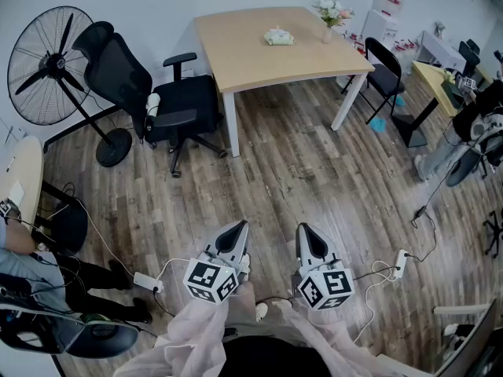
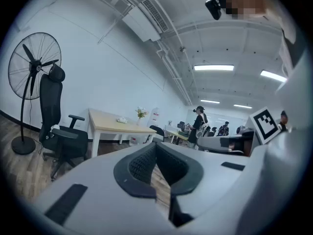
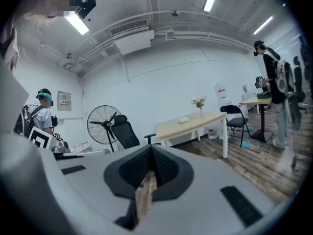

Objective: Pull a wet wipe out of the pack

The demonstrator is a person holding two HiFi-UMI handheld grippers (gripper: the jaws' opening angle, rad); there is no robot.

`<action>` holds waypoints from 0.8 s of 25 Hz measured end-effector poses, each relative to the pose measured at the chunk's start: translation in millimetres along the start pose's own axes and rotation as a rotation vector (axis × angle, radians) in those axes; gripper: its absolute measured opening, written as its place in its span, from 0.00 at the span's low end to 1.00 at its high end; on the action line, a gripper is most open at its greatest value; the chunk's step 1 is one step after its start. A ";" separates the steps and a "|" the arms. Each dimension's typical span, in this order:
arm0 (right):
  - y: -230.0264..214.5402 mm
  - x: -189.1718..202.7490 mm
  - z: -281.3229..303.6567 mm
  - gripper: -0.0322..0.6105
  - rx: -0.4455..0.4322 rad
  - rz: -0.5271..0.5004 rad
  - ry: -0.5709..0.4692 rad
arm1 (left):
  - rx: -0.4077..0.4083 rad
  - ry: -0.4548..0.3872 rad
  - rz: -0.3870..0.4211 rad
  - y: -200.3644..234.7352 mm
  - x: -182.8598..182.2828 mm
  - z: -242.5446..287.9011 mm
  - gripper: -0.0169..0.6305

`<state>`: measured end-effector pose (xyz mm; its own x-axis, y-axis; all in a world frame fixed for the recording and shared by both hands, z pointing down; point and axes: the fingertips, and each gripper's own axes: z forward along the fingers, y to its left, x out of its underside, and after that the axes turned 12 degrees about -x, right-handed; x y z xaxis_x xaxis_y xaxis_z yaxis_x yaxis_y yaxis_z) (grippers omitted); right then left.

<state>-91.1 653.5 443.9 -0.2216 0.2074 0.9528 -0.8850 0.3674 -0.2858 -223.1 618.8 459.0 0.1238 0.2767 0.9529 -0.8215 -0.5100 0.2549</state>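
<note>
Head view, largest item first.

1. Floor (image 1: 299, 171): brown wood-look planks, matte, laid on a diagonal.
2. Table (image 1: 251, 65): pale wood top, roughly square w/ rounded corners, white legs. Stands at far side of room, well apart from both grippers.
3. Fan (image 1: 47, 65): round black wire cage on a tilted pole w/ disc base, left of table.
4. Office chair (image 1: 149, 93): black mesh back, padded seat, armrests, star base; between fan and table.
5. Left gripper (image 1: 240, 228): grey smooth plastic shell tapering to a point, black-and-white marker cube at rear. Left gripper view shows black ribbed pads (image 2: 139, 165) w/ tips meeting; clenched, nothing between them.
6. Right gripper (image 1: 302, 230): same build, just beside the left one. Right gripper view shows black ribbed pads (image 3: 132, 173) closed tip to tip; clenched, empty.
7. Wipe pack (image 1: 278, 36): small soft pale-green packet, lying flat on table top toward far edge; no gripper touching it.
8. Vase (image 1: 328, 31): small, slim, holds pale flowers; near table's right corner, beside the pack but apart from it.
</note>
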 end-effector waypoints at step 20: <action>47.1 2.5 -58.9 0.07 0.016 0.013 -0.075 | 0.034 -0.013 0.008 -37.1 3.6 -62.0 0.05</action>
<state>-109.2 724.8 426.7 -0.2625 0.1431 0.9543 -0.8883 0.3504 -0.2968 -226.7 689.2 442.8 0.1253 0.2619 0.9569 -0.8032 -0.5394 0.2528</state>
